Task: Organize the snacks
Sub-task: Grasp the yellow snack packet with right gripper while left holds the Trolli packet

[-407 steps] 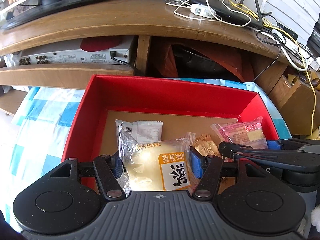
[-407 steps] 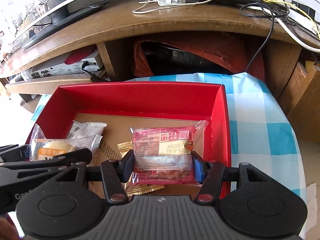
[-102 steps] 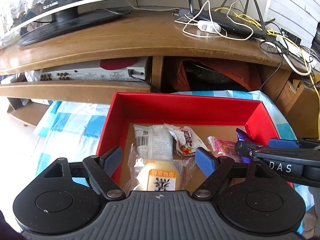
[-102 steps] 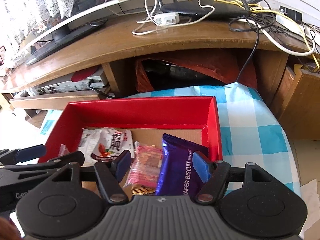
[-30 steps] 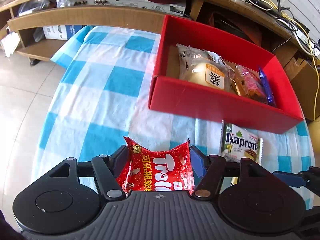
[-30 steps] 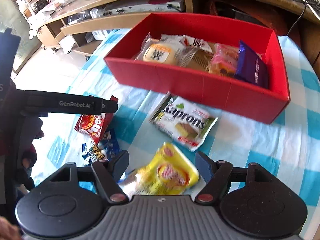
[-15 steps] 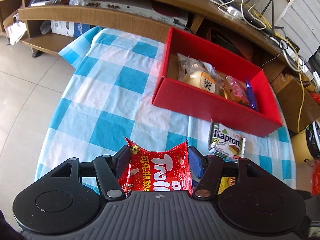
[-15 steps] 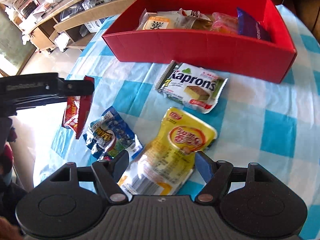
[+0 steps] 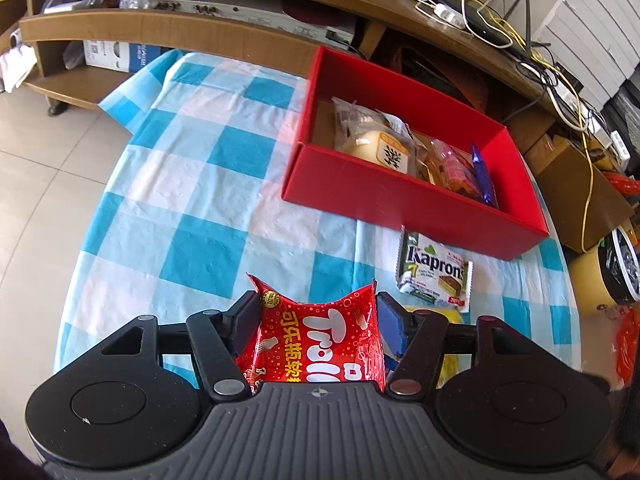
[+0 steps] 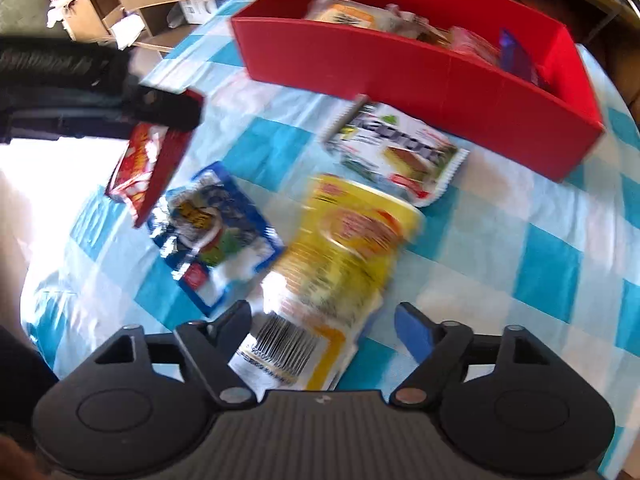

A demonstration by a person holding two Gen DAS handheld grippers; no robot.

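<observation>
L gripper (image 9: 316,314) clamps red candy bag (image 9: 320,344) — R gripper (image 10: 324,320) jaws opening, straddling yellow pouch (image 10: 340,248).

The desk wears a cloth (image 9: 208,184) checked in sky blue and white. The box (image 9: 400,200) on it is bright red outside and in, with a brown cardboard floor. The packet (image 9: 320,344) in the left view is red with white and yellow lettering and small white dots. The wafer pack (image 9: 434,270) is white and green with dark lettering. In the right view, one pouch (image 10: 344,248) is yellow with a red-orange emblem and a white barcode panel, and another bag (image 10: 212,232) is blue and white. Each tool's body is black, with one blue pad (image 10: 412,334).
</observation>
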